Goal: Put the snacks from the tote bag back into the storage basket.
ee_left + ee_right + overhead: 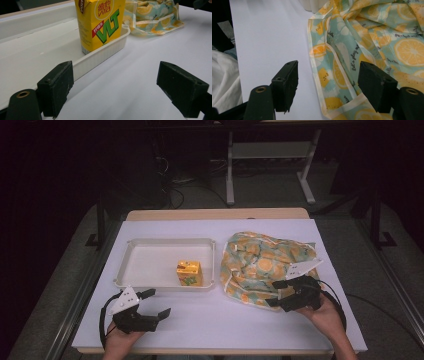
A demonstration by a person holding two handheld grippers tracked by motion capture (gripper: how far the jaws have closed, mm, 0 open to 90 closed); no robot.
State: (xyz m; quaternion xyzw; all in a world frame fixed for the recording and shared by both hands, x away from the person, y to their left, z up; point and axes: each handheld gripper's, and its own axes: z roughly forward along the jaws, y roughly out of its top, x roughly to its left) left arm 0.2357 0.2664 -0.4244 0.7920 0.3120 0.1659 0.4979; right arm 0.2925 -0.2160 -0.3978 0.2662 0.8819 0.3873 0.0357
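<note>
A white table (215,320) stood in a dark room. The lemon-print bag (265,262) lay crumpled on its right side. The right gripper (275,293) sat at the bag's near edge, jaws apart, pinching nothing. The left gripper (159,303) waited open near the tray (150,262) holding a yellow carton (190,273).

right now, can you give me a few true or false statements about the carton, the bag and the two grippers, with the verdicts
1. The yellow drink carton stands upright in the white tray. True.
2. The lemon-print bag lies inside the tray. False: it lies on the table sheet, to the right of the tray.
3. The left gripper has its jaws apart with nothing between them. True.
4. The right gripper is clamped on the carton. False: its jaws are open over the bag's near corner, and the pads do not press on it.
5. The left gripper rests inside the tray. False: it is on the near side, outside the tray's rim.
</note>
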